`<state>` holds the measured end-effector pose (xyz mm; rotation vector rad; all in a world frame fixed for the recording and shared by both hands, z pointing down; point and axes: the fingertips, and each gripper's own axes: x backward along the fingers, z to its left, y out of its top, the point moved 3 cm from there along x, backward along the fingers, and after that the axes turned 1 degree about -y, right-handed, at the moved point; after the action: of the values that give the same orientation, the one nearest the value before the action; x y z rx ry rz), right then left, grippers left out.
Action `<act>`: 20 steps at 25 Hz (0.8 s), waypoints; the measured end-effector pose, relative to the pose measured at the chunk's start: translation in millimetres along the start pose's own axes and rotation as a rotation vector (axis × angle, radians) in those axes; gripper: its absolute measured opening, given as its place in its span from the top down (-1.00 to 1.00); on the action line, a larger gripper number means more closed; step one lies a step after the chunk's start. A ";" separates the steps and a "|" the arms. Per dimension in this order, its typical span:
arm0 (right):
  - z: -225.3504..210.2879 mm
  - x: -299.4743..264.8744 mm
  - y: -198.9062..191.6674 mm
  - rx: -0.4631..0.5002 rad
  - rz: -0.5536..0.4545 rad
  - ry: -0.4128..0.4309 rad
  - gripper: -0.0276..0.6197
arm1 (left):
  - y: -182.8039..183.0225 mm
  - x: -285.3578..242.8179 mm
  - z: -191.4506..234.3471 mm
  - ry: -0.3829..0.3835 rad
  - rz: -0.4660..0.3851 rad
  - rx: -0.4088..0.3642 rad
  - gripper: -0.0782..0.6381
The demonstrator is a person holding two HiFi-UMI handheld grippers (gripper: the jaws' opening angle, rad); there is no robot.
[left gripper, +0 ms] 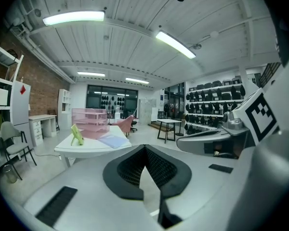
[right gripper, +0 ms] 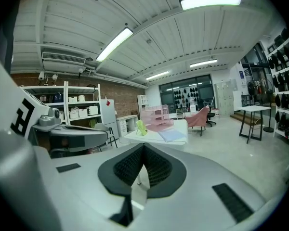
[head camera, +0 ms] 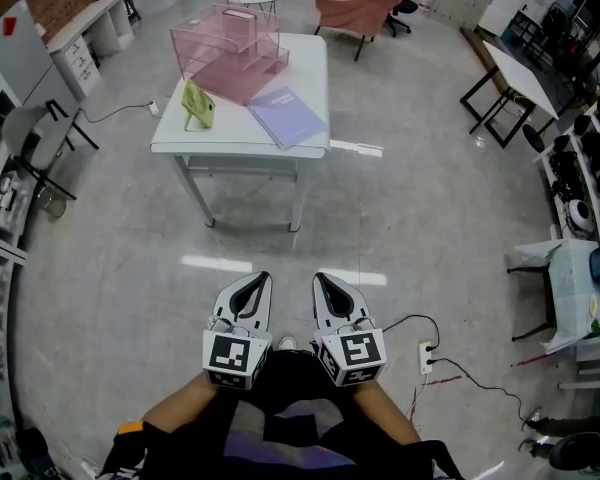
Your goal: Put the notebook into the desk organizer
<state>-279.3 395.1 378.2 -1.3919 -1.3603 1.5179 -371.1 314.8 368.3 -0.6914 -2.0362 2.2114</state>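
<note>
The purple notebook [head camera: 287, 116] lies on the tabletop [head camera: 180, 138], just in front of the pink desk organizer [head camera: 230, 53]. The left hand-held gripper [head camera: 260, 280] and right hand-held gripper [head camera: 322, 280] are both closed and empty, far from the notebook. So it is best to walk up close first, then open one wide.

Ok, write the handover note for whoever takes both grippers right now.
Left gripper: shut, empty, held low by the body.
Right gripper: shut, empty, beside the left.
Notebook: flat on the table, at its front right corner, not held.
Organizer: pink wire, at the back of the table, just behind the notebook.
Done: nothing yet; both grippers are well short of the table.
Left: step up to the table, open a gripper, grip the notebook, probably by the edge at the table's rim, and put it into the organizer.
</note>
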 end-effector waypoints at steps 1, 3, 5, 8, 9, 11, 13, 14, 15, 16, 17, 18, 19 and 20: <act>-3.2 -0.2 -0.1 -0.001 -0.002 -0.004 0.87 | -1.2 -2.0 -1.0 -0.004 0.007 0.003 0.76; -10.1 -2.7 1.2 -0.005 -0.008 -0.011 0.87 | -1.3 -7.6 -1.0 -0.009 0.012 0.007 0.76; -18.3 -8.3 3.6 -0.009 -0.013 -0.020 0.87 | 4.0 -16.6 2.3 -0.004 -0.004 0.003 0.76; -31.1 -19.7 6.5 -0.024 -0.002 -0.036 0.87 | 2.9 -32.8 4.5 -0.026 0.019 0.007 0.76; -35.2 -24.1 8.4 -0.023 0.005 -0.041 0.87 | 4.0 -39.8 6.1 -0.032 0.022 0.013 0.76; -44.0 -34.1 11.9 -0.020 0.017 -0.047 0.87 | 9.5 -56.5 11.5 -0.036 0.014 0.019 0.76; -55.9 -45.7 13.8 -0.025 0.027 -0.055 0.87 | 11.6 -74.3 15.2 -0.050 0.019 0.018 0.76; -62.9 -52.5 14.4 -0.031 0.032 -0.060 0.87 | 11.9 -83.4 17.1 -0.058 0.027 0.020 0.76; -70.2 -60.4 15.2 -0.038 0.037 -0.064 0.87 | 12.9 -93.3 20.4 -0.062 0.030 0.021 0.76; -77.6 -69.4 16.4 -0.043 0.041 -0.068 0.87 | 14.8 -104.1 25.0 -0.064 0.027 0.018 0.76; -84.7 -79.3 18.0 -0.047 0.047 -0.071 0.87 | 17.0 -115.4 30.5 -0.064 0.024 0.017 0.76; -91.3 -89.6 19.9 -0.050 0.054 -0.072 0.87 | 19.1 -126.3 36.4 -0.064 0.025 0.017 0.76; -97.4 -100.0 22.0 -0.053 0.061 -0.072 0.87 | 21.1 -136.7 42.5 -0.063 0.029 0.019 0.76; -103.1 -110.4 24.4 -0.055 0.069 -0.072 0.87 | 23.1 -146.6 48.5 -0.062 0.036 0.022 0.76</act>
<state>-152.2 311.7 396.3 -1.4433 -1.4207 1.6002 -251.0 217.3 389.1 -0.6702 -2.0403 2.2996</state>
